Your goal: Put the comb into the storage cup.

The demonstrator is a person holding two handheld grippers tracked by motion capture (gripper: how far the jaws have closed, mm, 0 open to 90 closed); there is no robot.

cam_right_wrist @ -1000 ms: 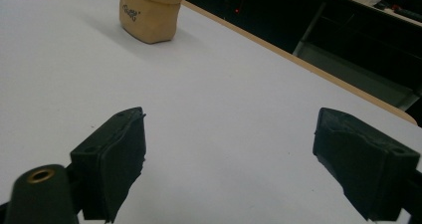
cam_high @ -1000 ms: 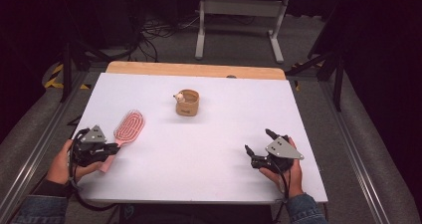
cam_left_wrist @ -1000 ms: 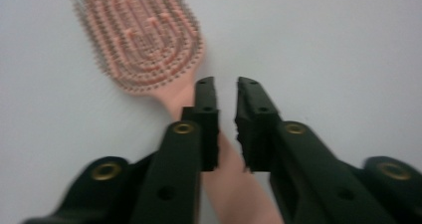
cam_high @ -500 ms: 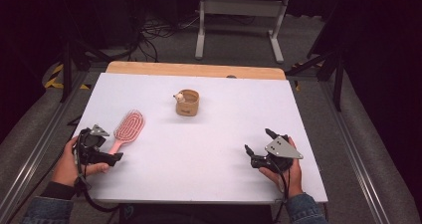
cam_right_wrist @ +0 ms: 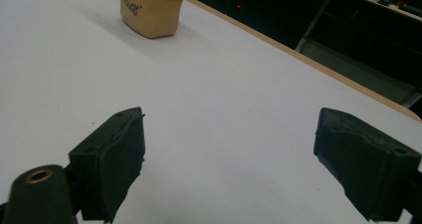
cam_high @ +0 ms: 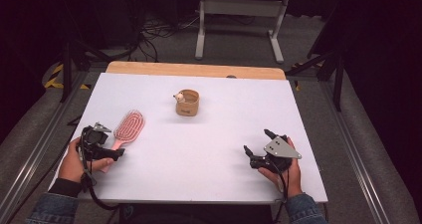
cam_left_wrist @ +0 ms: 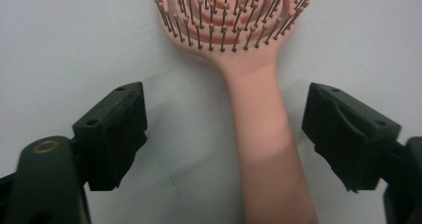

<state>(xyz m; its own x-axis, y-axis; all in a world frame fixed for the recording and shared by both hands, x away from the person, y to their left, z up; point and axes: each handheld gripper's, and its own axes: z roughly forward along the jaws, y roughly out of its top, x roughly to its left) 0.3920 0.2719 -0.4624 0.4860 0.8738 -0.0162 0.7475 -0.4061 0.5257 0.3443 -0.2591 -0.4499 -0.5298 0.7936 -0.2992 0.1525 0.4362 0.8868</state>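
A pink hairbrush (cam_high: 128, 129) lies bristles up on the white table (cam_high: 209, 184), at its left side. My left gripper (cam_high: 110, 142) is at the brush's handle end, held in a hand. In the left gripper view the handle (cam_left_wrist: 263, 139) runs between the open jaws, closer to the right one, and neither pad touches it. My right gripper (cam_high: 258, 142) rests at the table's right front, open with nothing in it. In the right gripper view (cam_right_wrist: 234, 149) only bare table lies between the jaws.
A tan cup (cam_high: 187, 103) with a small pale object at its rim stands at the table's middle back, and also appears as the cup (cam_right_wrist: 152, 10) far ahead of the right gripper. A wooden strip (cam_high: 199, 69) edges the far side. Beyond it are a stand's legs and cables on the floor.
The left gripper has turned and drawn back a little toward the table's front left. The brush has shifted slightly nearer. The right gripper has stayed put.
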